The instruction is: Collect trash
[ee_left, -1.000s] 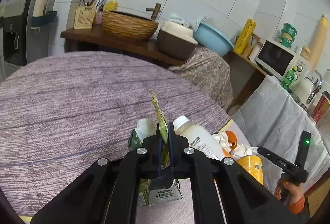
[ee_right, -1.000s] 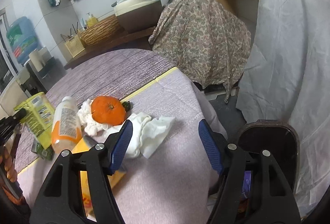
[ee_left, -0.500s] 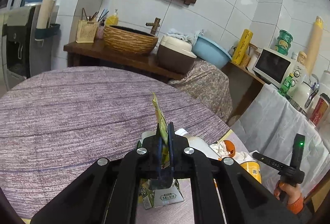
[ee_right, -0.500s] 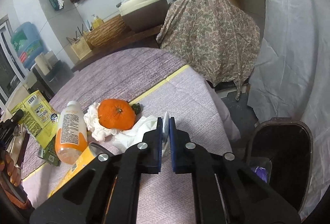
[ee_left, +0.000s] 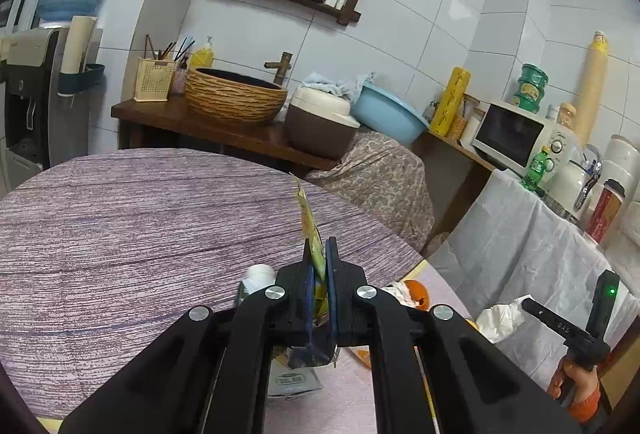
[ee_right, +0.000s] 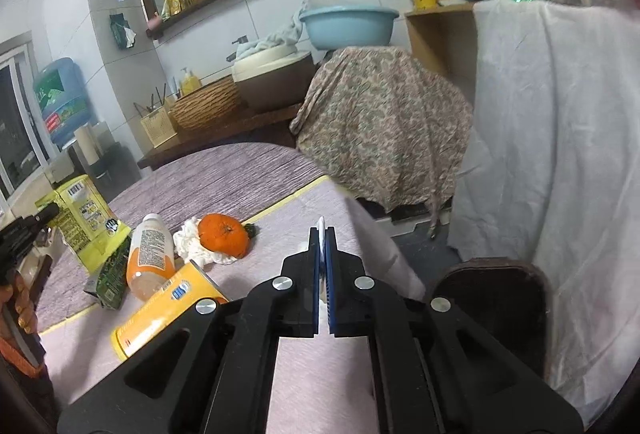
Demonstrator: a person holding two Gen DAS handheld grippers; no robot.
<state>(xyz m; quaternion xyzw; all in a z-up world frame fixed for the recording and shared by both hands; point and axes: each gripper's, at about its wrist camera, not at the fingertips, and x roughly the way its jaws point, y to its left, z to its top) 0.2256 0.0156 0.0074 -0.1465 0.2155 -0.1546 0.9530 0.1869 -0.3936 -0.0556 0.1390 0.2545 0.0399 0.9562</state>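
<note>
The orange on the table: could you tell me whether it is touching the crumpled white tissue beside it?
Touching. The right wrist view shows the orange resting against and partly on the crumpled white tissue, with no gap.

The left gripper (ee_left: 319,254) points a little below level, its jaws pressed flat on a yellow packet (ee_left: 310,222) that sticks up toward twelve o'clock. The right gripper (ee_right: 323,240) is clamped on a white tissue (ee_right: 320,224), also tilted slightly down. At four o'clock in the left view, a hand (ee_left: 576,382) grips the right tool's handle, probably the person's right.
</note>
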